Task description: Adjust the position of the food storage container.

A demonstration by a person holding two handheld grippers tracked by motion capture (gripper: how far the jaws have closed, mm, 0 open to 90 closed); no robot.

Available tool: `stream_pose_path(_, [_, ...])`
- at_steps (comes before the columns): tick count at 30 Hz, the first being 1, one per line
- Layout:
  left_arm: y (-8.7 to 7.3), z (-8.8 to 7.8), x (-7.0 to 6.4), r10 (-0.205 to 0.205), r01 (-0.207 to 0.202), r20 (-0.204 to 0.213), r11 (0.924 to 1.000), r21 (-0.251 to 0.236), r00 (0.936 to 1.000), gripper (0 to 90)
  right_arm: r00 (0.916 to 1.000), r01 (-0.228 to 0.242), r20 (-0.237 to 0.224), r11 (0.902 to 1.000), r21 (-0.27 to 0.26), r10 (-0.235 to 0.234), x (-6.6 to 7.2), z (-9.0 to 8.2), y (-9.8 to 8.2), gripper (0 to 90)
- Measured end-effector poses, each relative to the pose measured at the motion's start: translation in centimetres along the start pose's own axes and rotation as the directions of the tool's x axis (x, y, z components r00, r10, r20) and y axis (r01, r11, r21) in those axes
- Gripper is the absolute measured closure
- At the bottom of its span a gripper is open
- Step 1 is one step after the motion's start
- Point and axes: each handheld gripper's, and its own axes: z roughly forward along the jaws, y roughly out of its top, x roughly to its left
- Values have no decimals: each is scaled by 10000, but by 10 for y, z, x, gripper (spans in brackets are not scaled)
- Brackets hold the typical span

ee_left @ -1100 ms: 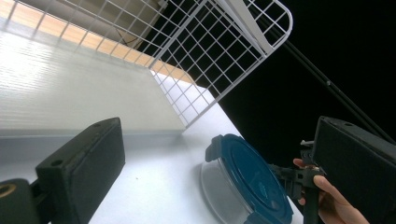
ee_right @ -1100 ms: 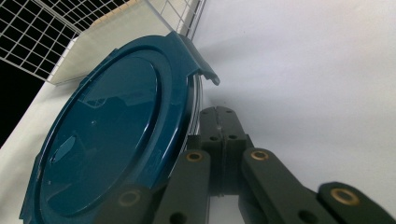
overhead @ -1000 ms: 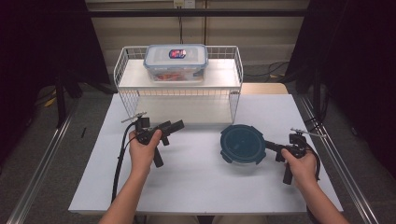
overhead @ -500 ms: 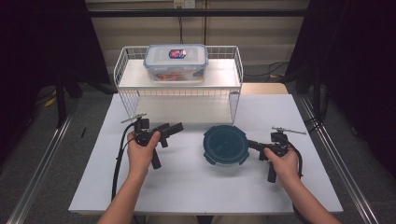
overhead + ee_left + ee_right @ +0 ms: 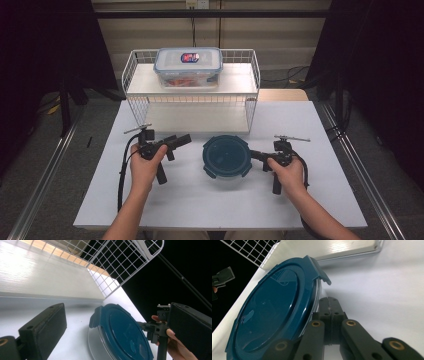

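high view, with both gripper views. one round container (image 5: 226, 157) with a dark blue clip lid lies flat on the white worktop (image 5: 320, 130), near its middle and just in front of the rack (image 5: 131, 65). one white wire rack with two shelves stands at the far edge; one clear lidded box (image 5: 188, 66) sits on its upper shelf, while the lower shelf is bare. two grippers are present. the right gripper (image 5: 256, 155) reaches in from the right, its jaws pressed together against the container's right rim; whether they pinch the rim cannot be told. the left gripper (image 5: 181, 140) is held above the worktop to the left of the container, apart from it, jaws standing wide with nothing between them. bare worktop lies in front of the container to the near edge, and along both sides; the right and left edges are well apart from the container.
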Motion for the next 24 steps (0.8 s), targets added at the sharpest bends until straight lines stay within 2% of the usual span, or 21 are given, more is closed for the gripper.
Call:
stream_pose_path(1, [0, 0, -1, -152, 151, -26, 9998, -109, 9999, 24, 10000, -17, -12, 10000, 25, 17, 1, 2, 0, 900])
stream_pose_path(2, [0, -2, 0, 48, -49, -87, 10000, -20, 10000, 24, 10000, 9, -73, 10000, 17, -9, 3, 3, 0, 900])
stream_pose_path(5, [-2, -5, 0, -114, 112, -159, 9999, -88, 9998, 24, 9999, 92, -90, 9999, 94, -91, 8, 9, 0, 900])
stream_pose_path(13, [-4, -12, 3, -97, 102, -451, 9999, 99, 9989, 24, 9993, 249, -290, 9994, 249, -242, 21, 23, 0, 900])
stream_pose_path(17, [-5, -15, 4, -167, 170, -405, 9998, 65, 9990, 24, 9987, 290, -423, 9992, 289, -277, 26, 28, -1, 900])
stream_pose_path(20, [-7, -16, 4, -176, 183, -441, 9997, 166, 9989, 24, 9980, 256, -586, 9990, 359, -235, 28, 31, -1, 900])
stream_pose_path(21, [-7, -17, 5, -65, 74, -483, 9998, 190, 9988, 24, 9980, 273, -587, 9989, 376, -251, 28, 32, -1, 900])
stream_pose_path(22, [-7, -17, 5, -165, 172, -419, 9997, 158, 9990, 24, 9977, 276, -623, 9988, 398, -251, 28, 32, -1, 900])
stream_pose_path(24, [-9, -19, 5, -174, 185, -553, 9997, 186, 9983, 24, 9977, 273, -633, 9987, 424, -246, 27, 33, 0, 900])
